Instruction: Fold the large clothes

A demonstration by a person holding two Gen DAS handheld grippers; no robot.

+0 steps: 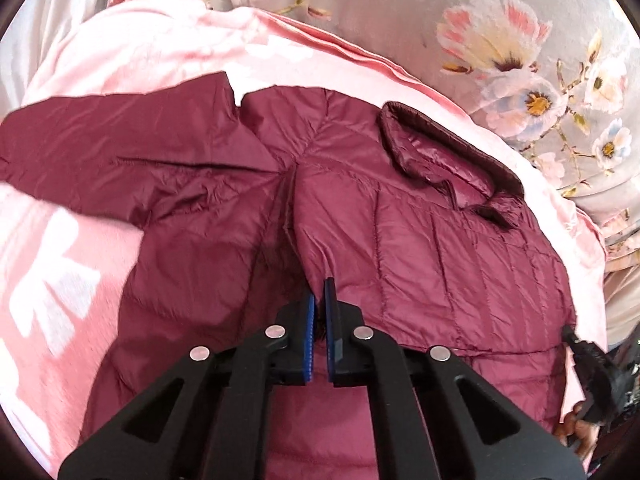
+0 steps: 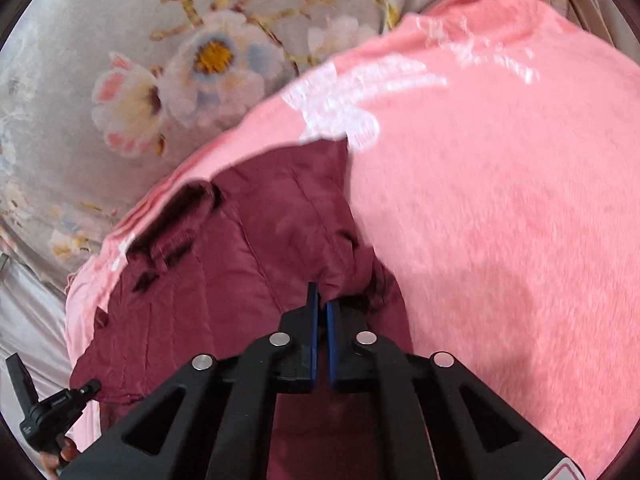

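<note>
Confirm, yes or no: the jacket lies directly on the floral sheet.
No, the maroon jacket lies on a pink blanket, which covers the floral sheet.

One maroon jacket (image 1: 400, 220), one pink blanket (image 2: 500, 200), one floral sheet (image 1: 400, 8), two grippers.

You are working in a home, most likely a bedroom: you are looking down on a bed dressed in a grey sheet (image 1: 400, 4) printed with big pale flowers, and a fluffy pink blanket (image 2: 500, 220) with white shapes is lying spread over it. Soft bedding is filling both views edge to edge.
</note>
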